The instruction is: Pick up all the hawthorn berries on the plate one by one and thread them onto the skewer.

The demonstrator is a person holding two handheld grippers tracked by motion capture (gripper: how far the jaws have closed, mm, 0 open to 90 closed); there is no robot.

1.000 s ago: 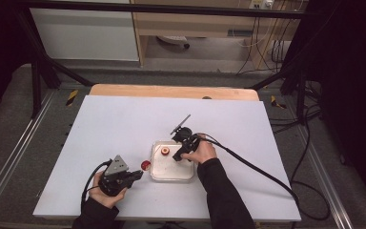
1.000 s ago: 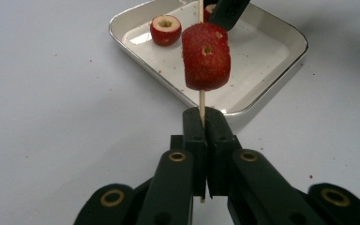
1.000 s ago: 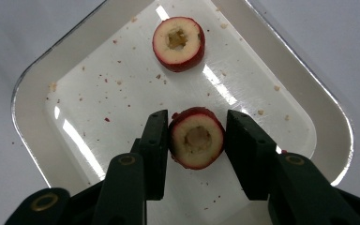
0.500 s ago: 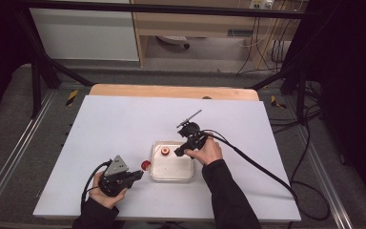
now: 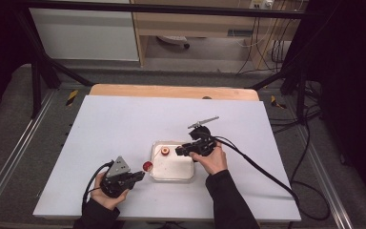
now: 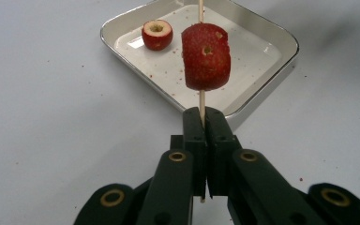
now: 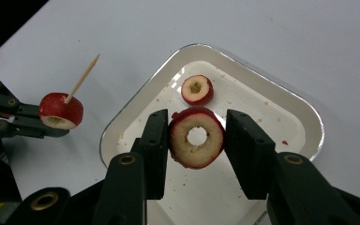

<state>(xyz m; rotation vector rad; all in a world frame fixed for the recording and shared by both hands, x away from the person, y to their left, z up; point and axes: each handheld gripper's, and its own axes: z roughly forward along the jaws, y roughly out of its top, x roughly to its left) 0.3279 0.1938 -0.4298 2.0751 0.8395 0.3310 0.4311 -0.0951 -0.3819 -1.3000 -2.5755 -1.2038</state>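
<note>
My left gripper (image 6: 205,112) is shut on a thin wooden skewer (image 6: 201,101) that has a red cored fruit piece (image 6: 206,56) threaded on it. It rests at the table's front left (image 5: 140,175), just beside the tray's left edge. My right gripper (image 7: 198,117) hangs over the steel tray (image 7: 309,117), shut on a ring-shaped red fruit slice (image 7: 183,150) with a hole through its pale flesh. A smaller cored red fruit (image 7: 197,90) lies loose in the tray, at its far left corner (image 5: 165,151).
The tray (image 5: 171,177) sits on a white tabletop, with red crumbs scattered in it and around it. Cables trail from both grippers toward the front and right. A wooden strip (image 5: 171,90) borders the far edge of the table.
My right gripper has lifted and drifted to the right over the tray with the fruit ring in it. The left gripper and its skewer stayed still.
</note>
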